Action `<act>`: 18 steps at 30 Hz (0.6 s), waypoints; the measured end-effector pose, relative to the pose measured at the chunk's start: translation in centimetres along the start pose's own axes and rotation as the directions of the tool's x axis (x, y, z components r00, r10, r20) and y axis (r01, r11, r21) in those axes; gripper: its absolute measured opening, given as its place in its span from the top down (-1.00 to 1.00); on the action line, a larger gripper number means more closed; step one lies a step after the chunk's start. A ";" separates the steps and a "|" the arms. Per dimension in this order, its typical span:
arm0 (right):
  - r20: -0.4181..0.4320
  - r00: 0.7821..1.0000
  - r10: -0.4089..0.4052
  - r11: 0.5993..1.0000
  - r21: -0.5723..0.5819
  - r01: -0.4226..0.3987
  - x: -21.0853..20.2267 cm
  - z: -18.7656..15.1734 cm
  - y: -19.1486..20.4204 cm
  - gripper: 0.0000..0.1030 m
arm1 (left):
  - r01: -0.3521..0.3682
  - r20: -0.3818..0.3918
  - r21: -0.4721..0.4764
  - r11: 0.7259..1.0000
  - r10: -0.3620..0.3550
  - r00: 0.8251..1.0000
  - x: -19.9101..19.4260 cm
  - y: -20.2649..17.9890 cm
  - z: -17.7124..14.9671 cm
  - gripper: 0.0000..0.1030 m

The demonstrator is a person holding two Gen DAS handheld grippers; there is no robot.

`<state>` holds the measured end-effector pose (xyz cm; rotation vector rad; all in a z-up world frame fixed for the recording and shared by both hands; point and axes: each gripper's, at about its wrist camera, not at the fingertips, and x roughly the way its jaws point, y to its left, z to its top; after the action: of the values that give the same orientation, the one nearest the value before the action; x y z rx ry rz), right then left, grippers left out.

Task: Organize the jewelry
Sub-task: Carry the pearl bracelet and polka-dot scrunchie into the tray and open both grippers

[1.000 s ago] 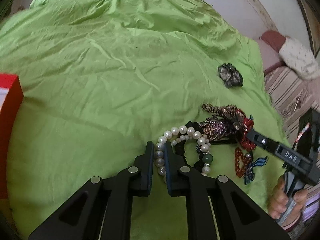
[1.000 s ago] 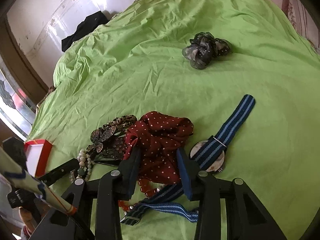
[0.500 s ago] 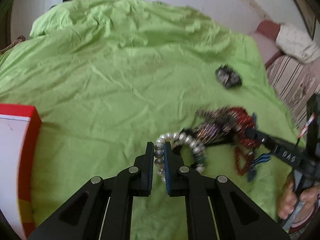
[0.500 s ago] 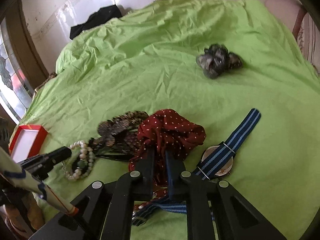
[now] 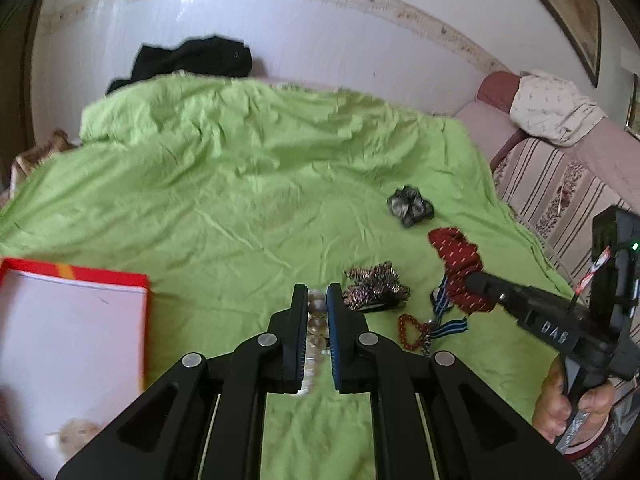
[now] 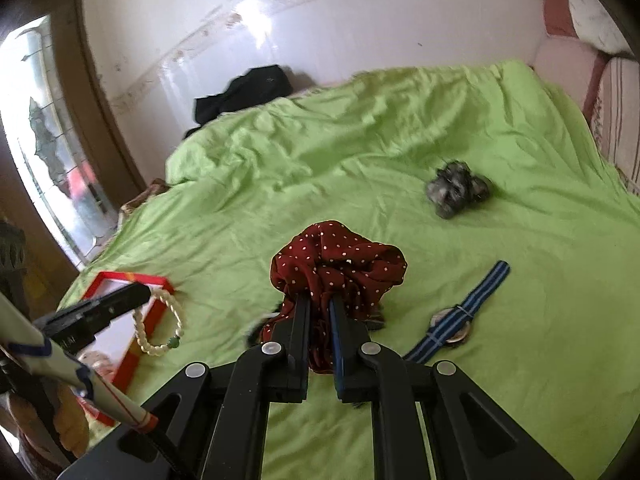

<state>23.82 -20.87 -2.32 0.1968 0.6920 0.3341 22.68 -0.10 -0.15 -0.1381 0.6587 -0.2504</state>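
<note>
Holding two items clear of the bed: your left tool [image 5: 318, 300] is clamped on the pearl bracelet [image 6: 160, 326], your right tool [image 6: 319, 304] is clamped on the red polka-dot scrunchie [image 6: 338, 266]. The right tool's jaws have just been closing, with the scrunchie fabric between them and now pinched.

In the right wrist view the bracelet hangs as a loop from the left tool's tip, in front of the red box [image 6: 154, 280] (white inside, red rim). In the left wrist view you only see a few beads between the fingers, blurred.

The scrunchie bunches up above the right tool's tips, with some fabric trailing down between the fingers.

On the green bedsheet [image 5: 224, 184]:
- grey scrunchie [image 5: 410, 211], lying alone toward the far right, well apart from the rest
- striped-strap watch [image 6: 460, 316], flat, just right of the right tool
- beaded hair clip [image 5: 376, 286], just right of the left tool's tips
- red bead bracelet [image 5: 410, 332], near the watch strap

The red box sits at the left edge of the sheet, open side up. Your right hand [image 5: 568, 408] shows around the handle.
</note>
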 end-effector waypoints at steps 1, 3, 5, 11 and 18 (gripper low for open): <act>0.004 1.000 0.012 1.000 -0.011 -0.012 -0.5 0.0 0.9 0.81 | -0.003 0.012 0.000 1.000 0.003 1.000 -1.2 0.3 0.2 0.82; 0.009 0.999 0.037 0.999 -0.020 -0.037 -1.2 -0.1 2.1 0.81 | -0.009 0.026 -0.007 1.000 0.009 1.000 -2.8 0.8 0.4 0.82; 0.008 0.998 0.058 0.998 -0.036 -0.057 -1.7 -0.1 3.4 0.81 | -0.027 0.041 -0.012 1.000 0.028 0.999 -4.4 1.6 0.6 0.82; -0.012 0.996 0.085 0.992 -0.092 -0.086 -2.4 -0.2 7.6 0.81 | -0.138 0.074 -0.037 0.990 0.141 0.987 -8.3 5.0 0.2 0.82; -0.048 0.993 0.111 0.980 -0.162 -0.117 -2.0 -0.3 12.8 0.81 | -0.205 0.095 -0.139 0.969 0.219 0.971 -11.8 10.7 -0.7 0.82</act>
<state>19.14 -9.74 2.28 0.0732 0.6892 0.5039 15.24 13.37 4.08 -0.2013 0.5747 0.0063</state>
